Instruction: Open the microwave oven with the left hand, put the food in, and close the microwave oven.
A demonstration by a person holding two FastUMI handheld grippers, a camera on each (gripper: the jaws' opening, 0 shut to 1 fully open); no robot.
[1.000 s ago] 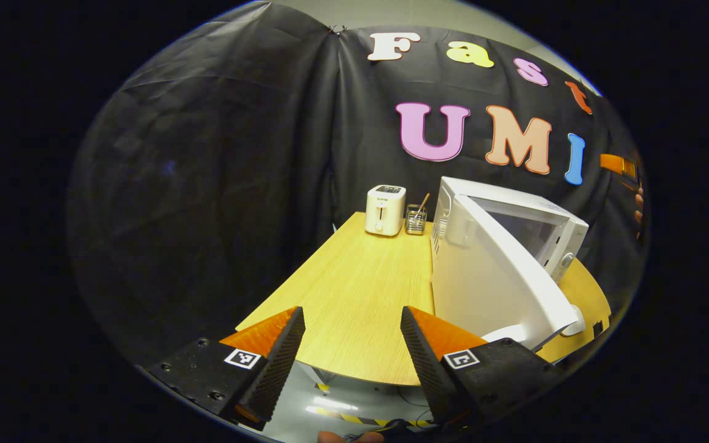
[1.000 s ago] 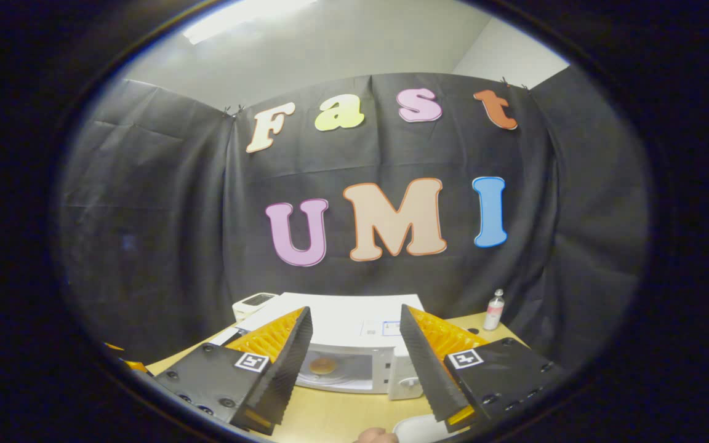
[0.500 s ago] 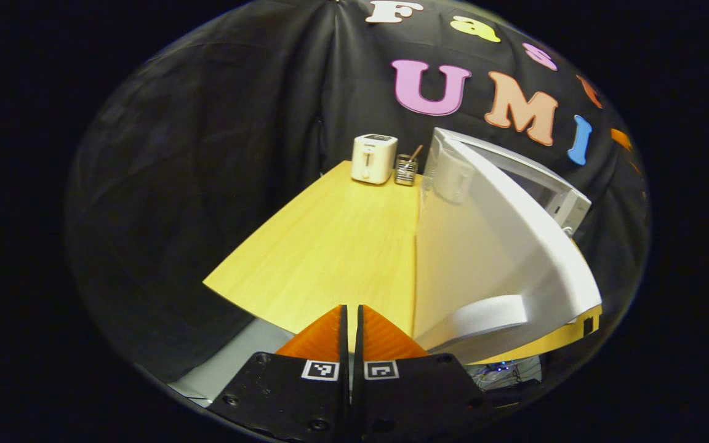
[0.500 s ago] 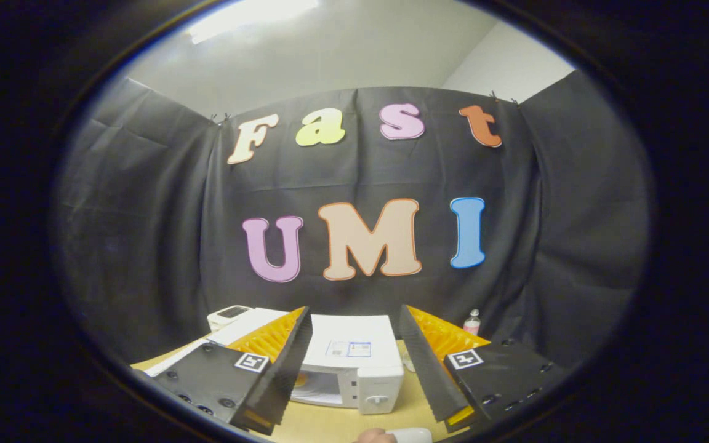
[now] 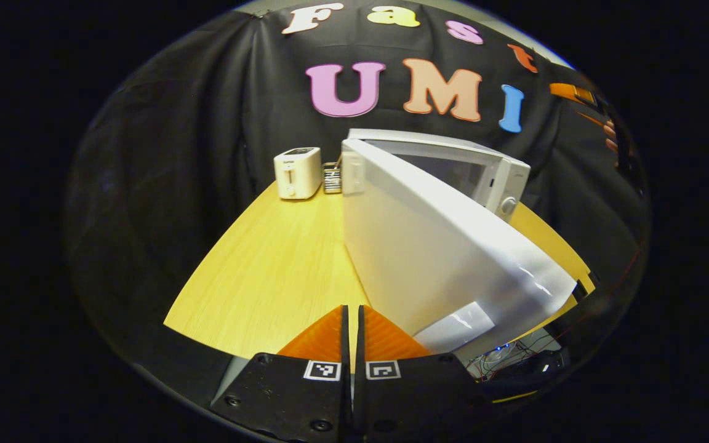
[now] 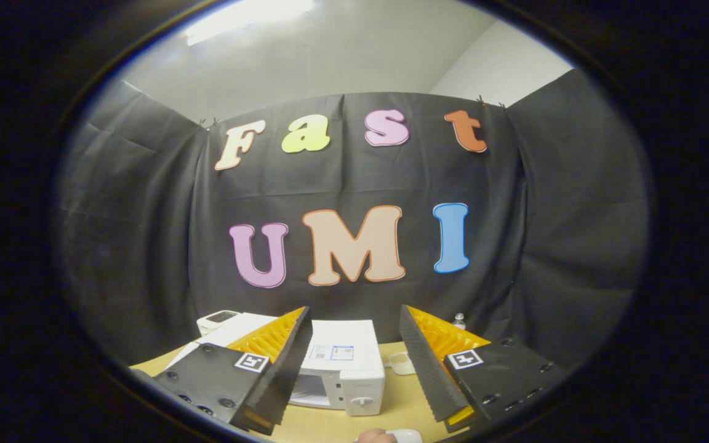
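Glossy white plastic microwave oven (image 5: 440,246) stands on a matt, wood-grain table (image 5: 268,264).

White microwave oven (image 5: 490,172) stands upright on wooden surface (image 5: 268,264), near back wall. Door (image 5: 434,252) white, hinged at left side, swung partly open at an angle toward camera in left gripper view; pale handle strip near its free edge. Control panel with round knob (image 5: 507,206) on right front. In right gripper view, microwave oven (image 6: 345,363) seen from above-front, label on top, cavity partly visible; contents unclear.
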